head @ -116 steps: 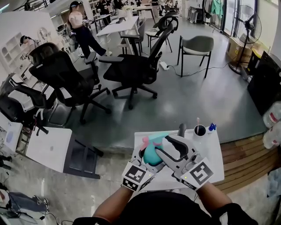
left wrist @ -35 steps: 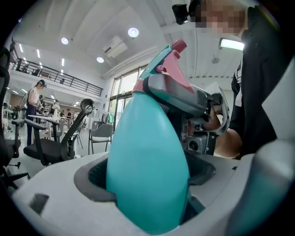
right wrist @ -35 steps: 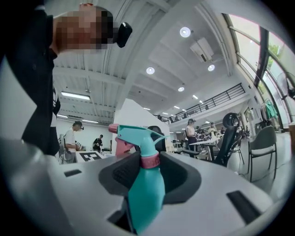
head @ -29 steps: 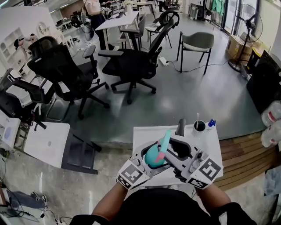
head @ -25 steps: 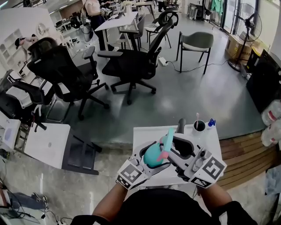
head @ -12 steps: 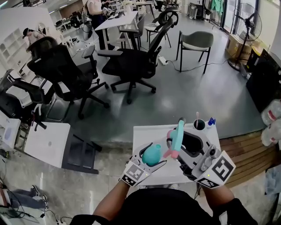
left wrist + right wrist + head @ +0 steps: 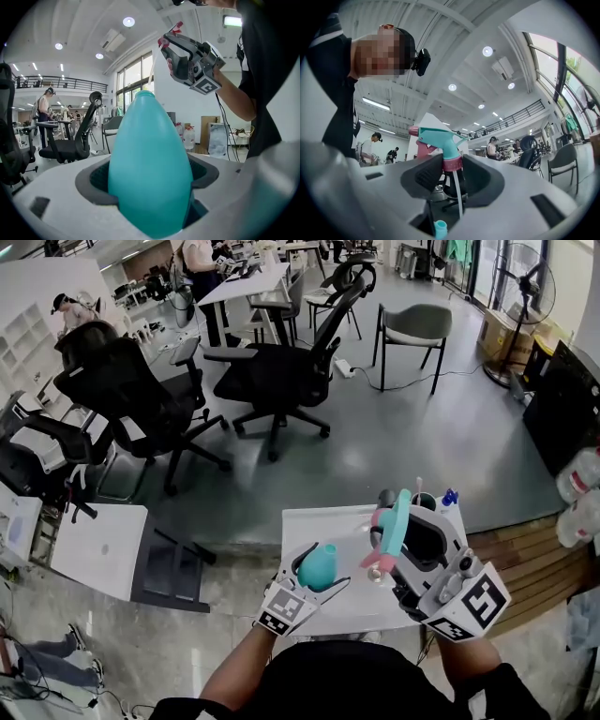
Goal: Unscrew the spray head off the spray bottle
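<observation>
The teal spray bottle has no head on it and points its bare neck up; my left gripper is shut on its body above the small white table. In the left gripper view the bottle fills the space between the jaws. The teal and pink spray head is apart from the bottle, up and to the right, with my right gripper shut on its pink collar. In the right gripper view the spray head stands upright and its thin dip tube hangs free below the collar.
A dark cup with sticks in it stands at the table's far right corner. Black office chairs and a grey chair stand on the floor beyond. A white desk is at the left, and water jugs at the right.
The spray head has come off the bottle: my right gripper carried it up and to the right, drawing the dip tube out. My left gripper sank a little with the bottle.
</observation>
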`<state>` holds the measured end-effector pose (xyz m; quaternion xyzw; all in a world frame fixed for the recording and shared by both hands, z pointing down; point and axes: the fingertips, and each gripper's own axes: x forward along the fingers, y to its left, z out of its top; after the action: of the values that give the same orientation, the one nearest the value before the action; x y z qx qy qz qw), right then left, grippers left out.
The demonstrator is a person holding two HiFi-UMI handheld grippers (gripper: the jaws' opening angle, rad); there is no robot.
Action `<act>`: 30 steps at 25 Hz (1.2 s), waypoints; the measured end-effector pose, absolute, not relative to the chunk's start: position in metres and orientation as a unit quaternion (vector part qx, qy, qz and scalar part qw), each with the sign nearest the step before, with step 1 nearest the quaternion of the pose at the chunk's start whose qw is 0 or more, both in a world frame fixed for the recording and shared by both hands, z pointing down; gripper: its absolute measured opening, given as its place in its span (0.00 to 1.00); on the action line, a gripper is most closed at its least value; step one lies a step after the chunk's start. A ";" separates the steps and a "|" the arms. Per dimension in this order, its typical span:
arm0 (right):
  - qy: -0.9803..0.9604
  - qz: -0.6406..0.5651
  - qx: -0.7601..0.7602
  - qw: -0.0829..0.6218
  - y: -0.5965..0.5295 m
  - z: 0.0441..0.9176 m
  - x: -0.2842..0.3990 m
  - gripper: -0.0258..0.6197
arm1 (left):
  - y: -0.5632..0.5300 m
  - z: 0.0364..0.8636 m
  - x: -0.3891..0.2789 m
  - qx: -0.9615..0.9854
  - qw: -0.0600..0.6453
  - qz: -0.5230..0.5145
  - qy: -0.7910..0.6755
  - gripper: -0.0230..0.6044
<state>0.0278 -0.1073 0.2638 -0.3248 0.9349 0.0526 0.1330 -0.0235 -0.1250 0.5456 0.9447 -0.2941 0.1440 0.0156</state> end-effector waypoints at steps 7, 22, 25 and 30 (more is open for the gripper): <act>0.928 0.037 -0.357 0.101 -0.125 0.299 0.038 0.26 | -0.136 0.505 -0.033 0.940 -0.007 0.116 -0.320 0.73; 0.901 -0.002 -0.432 0.028 -0.144 0.387 0.067 0.26 | -0.156 0.443 -0.064 0.916 -0.022 0.053 -0.397 0.73; 0.893 -0.018 -0.449 0.023 -0.143 0.403 0.077 0.26 | -0.158 0.441 -0.069 0.912 -0.027 0.051 -0.407 0.73; 0.879 -0.028 -0.477 0.001 -0.142 0.429 0.096 0.26 | -0.157 0.450 -0.074 0.909 -0.007 0.057 -0.413 0.73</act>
<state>0.0962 -0.1417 0.4289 -0.4769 0.8785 -0.0278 0.0015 -0.0740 -0.1568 0.4499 0.9091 -0.4126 0.0567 -0.0071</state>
